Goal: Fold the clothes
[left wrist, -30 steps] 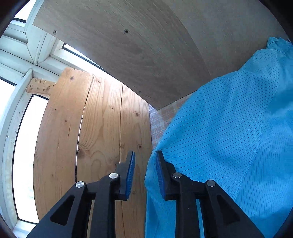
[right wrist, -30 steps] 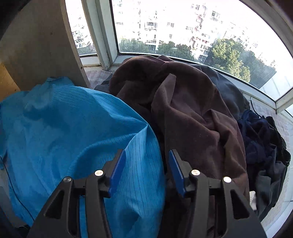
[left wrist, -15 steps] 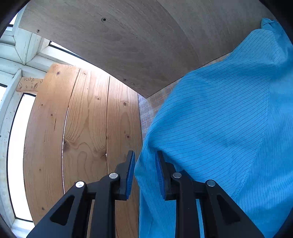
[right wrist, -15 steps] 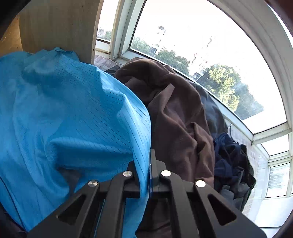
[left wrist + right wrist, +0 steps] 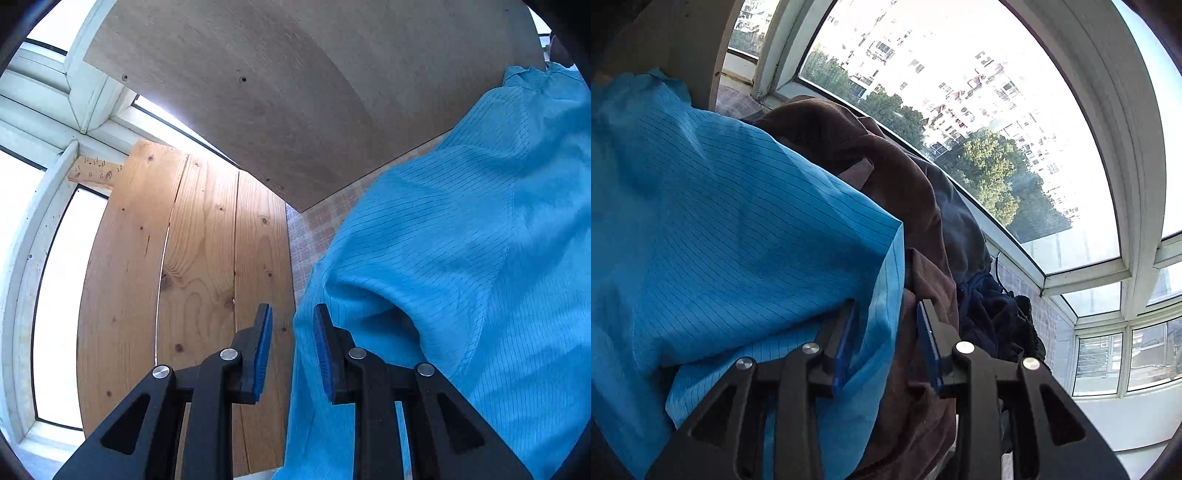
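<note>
A bright blue pinstriped garment (image 5: 461,277) lies spread across the right of the left wrist view. Its left edge runs down between the jaws of my left gripper (image 5: 293,347), which stand apart without pressing it. In the right wrist view the same blue garment (image 5: 720,221) fills the left side. One hemmed corner hangs loosely in the gap of my right gripper (image 5: 886,332) and drapes over the left finger. That gripper's jaws are opening and the pads are off the cloth. A brown garment (image 5: 897,177) lies heaped just behind.
Pine planks (image 5: 195,277) lie left of the blue garment, with a leaning plywood panel (image 5: 295,92) behind. A tiled sill (image 5: 317,229) shows between them. Dark navy clothes (image 5: 997,314) are piled right of the brown one, under a curved bay window (image 5: 960,92).
The right gripper closed on the blue garment's edge half a second ago and has since opened, rolling and rising slightly. The left gripper shifted sideways along the garment's left edge, its jaws unchanged.
</note>
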The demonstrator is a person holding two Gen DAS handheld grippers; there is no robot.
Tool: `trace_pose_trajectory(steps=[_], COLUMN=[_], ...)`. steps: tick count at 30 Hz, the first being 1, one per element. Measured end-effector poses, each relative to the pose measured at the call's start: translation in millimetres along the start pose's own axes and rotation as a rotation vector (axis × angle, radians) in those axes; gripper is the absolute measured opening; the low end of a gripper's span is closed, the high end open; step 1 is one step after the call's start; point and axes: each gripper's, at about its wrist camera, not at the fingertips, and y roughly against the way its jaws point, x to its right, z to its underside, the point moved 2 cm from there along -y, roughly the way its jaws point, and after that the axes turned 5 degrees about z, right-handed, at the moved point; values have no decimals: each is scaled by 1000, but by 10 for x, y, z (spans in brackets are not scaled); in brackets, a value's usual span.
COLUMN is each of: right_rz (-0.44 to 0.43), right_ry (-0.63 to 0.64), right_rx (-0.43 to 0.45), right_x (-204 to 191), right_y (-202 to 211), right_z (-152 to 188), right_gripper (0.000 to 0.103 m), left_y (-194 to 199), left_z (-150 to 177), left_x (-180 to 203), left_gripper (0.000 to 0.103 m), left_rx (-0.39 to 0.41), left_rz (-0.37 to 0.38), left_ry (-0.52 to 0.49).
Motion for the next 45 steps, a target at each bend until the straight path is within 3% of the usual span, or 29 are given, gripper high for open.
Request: trace_pose_trajectory(steps=[4, 5, 6, 8, 9, 10, 12, 15, 18, 20, 22, 25, 29, 32, 36, 41, 42, 43, 45], right_rz=[20, 4, -36, -244, -357, -459, -566, -712, -733, -740, -731, -748, -800, -822, -850, -818, -808, -797, -802], right_ry=[-72, -117, -163, -212, -221, -218, -187, -171, -148, -180, -238, -345, -427, -441, -448, -430, -431, -433, -426], right_rx=[58, 71, 92, 142, 150, 142, 116, 47, -30, -71, -90, -126, -180, -179, -169, -159, -163, -168, -170], right_x=[260, 303, 309, 84, -99, -391, -953, -1683, -2139, -2192, -2143, -2068, -2133, -2185, -2253, -2415, -2434, -2452, -2497], right_y=[405, 509, 629, 895, 979, 1067, 1127, 1110, 1077, 1102, 1162, 1226, 1201, 1221, 1280, 1351, 1359, 1368, 1426], right_z=[216, 300, 397, 652, 786, 930, 1209, 1537, 1854, 2126, 2441, 2929, 3324, 3414, 3480, 3521, 3548, 3577, 3588], right_gripper=[44, 44, 44, 44, 44, 40, 21, 15, 13, 13, 16, 29, 30, 30, 30, 31, 31, 31, 37], left_y=[367, 437, 496, 480, 414, 342, 188, 95, 274, 489, 697, 928, 1183, 1254, 1197, 1105, 1094, 1082, 1068], left_z=[274, 343, 412, 533, 580, 617, 687, 897, 1273, 1646, 2083, 2670, 3284, 3496, 3621, 3639, 3633, 3628, 3620], left_x=[99, 145, 228, 496, 665, 842, 1117, 1252, 1147, 1104, 1097, 1146, 1309, 1450, 1602, 1733, 1772, 1811, 1865], left_gripper=[23, 23, 23, 27, 27, 27, 27, 27, 27, 27, 29, 29, 36, 37, 38, 37, 29, 14, 4], left_rx=[53, 72, 93, 91, 74, 58, 19, -31, -35, -44, -66, -125, -194, -214, -242, -246, -245, -245, -233], left_rz=[38, 88, 187, 404, 457, 462, 468, 465, 505, 480, 508, 578, 621, 666, 658, 681, 697, 714, 737], left_ry=[13, 34, 64, 86, 75, 58, 29, 43, 109, 142, 173, 273, 378, 420, 410, 385, 367, 350, 324])
